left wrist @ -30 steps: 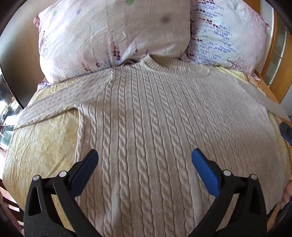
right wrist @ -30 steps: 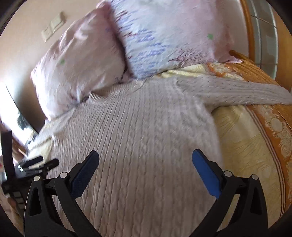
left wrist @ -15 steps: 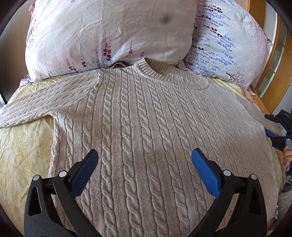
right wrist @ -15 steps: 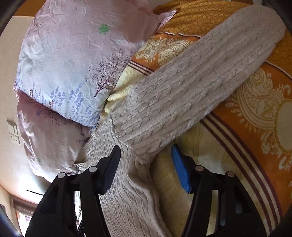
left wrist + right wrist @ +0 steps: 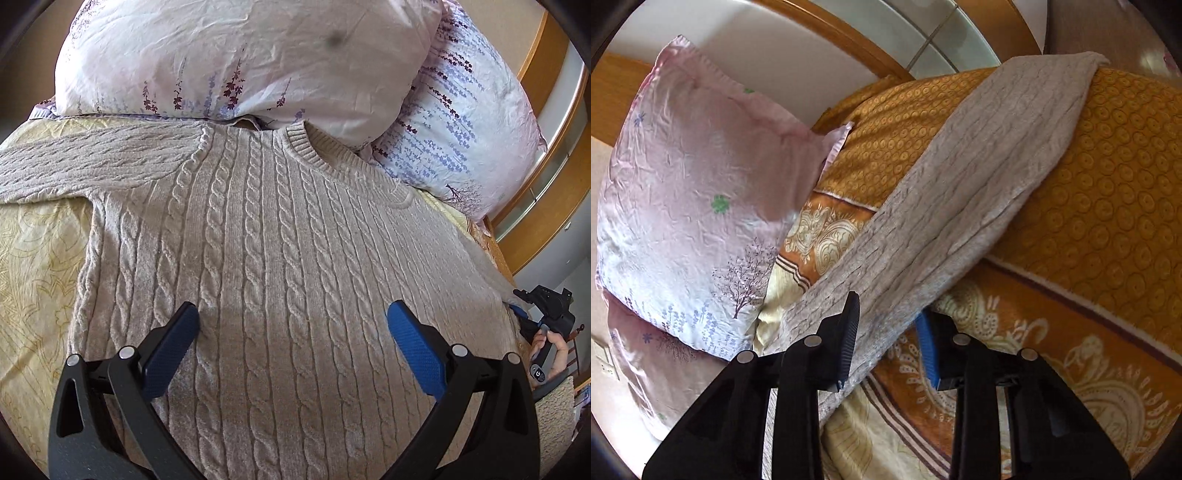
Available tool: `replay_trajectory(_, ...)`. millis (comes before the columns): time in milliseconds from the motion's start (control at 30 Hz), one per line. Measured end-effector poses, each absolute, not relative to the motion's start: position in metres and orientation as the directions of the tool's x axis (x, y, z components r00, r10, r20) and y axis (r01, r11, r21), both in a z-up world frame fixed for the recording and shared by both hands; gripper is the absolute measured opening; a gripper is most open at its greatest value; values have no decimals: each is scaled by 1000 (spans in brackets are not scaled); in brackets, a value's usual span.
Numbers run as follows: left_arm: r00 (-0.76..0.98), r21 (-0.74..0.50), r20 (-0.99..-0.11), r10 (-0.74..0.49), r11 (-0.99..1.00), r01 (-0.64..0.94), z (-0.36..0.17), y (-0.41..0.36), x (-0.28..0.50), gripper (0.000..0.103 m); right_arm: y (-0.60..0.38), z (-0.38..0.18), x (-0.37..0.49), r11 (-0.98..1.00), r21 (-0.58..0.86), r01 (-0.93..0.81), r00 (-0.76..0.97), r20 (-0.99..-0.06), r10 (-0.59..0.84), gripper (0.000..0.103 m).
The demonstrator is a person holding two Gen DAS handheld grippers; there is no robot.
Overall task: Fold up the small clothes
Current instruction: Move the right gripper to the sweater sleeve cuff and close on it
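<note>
A beige cable-knit sweater (image 5: 280, 266) lies flat, front up, on the bed, its collar toward the pillows. My left gripper (image 5: 291, 332) is open and empty, hovering over the sweater's chest. In the right wrist view the sweater's right sleeve (image 5: 967, 192) stretches across the orange bedspread. My right gripper (image 5: 890, 332) has its jaws partly closed around the sleeve near the shoulder, one finger above the knit and one under it. It also shows at the right edge of the left wrist view (image 5: 543, 314), held by a hand.
Two floral pillows (image 5: 258, 59) (image 5: 690, 206) lean against the wooden headboard (image 5: 546, 155) just behind the collar. A yellow and orange patterned bedspread (image 5: 1108, 206) covers the bed. The other sleeve (image 5: 85, 162) lies spread out to the left.
My right gripper swung from over the sweater's body to the right sleeve and closed in around it. My left gripper moved closer to the collar and stayed open.
</note>
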State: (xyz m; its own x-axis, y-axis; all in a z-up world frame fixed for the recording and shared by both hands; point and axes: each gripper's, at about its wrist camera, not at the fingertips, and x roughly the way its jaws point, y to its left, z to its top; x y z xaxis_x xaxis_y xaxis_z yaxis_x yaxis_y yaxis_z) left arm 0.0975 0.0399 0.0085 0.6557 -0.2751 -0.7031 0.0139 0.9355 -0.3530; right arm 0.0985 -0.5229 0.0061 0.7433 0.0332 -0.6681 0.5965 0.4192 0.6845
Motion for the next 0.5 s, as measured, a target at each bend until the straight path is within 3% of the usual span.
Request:
replay_trajectory(133,652,-337,-710,-265,941,14,7,38,99,101,-529,10,93,432,631,644,718,-693,-59,33)
replay_trajectory(300,652,-332,-712,-260,943,15,5,38,99,101,-533,8,92,439,624,647,717,-694,-70,33)
replay_trajectory(333,652,-331,-713,-260,944,15,5,38,99,101,-533,8,92,438,618,652,713,-696,-80,30)
replay_trajectory(400,652,-332,-712,-261,943,15,5,38,99,101,-536,4,91,422,626,655,717,-691,-88,12)
replay_trajectory(500,651,-329,-713,-259,944,15,4,38,99,101,-539,-3,84,386,670,634,744,-665,-66,10)
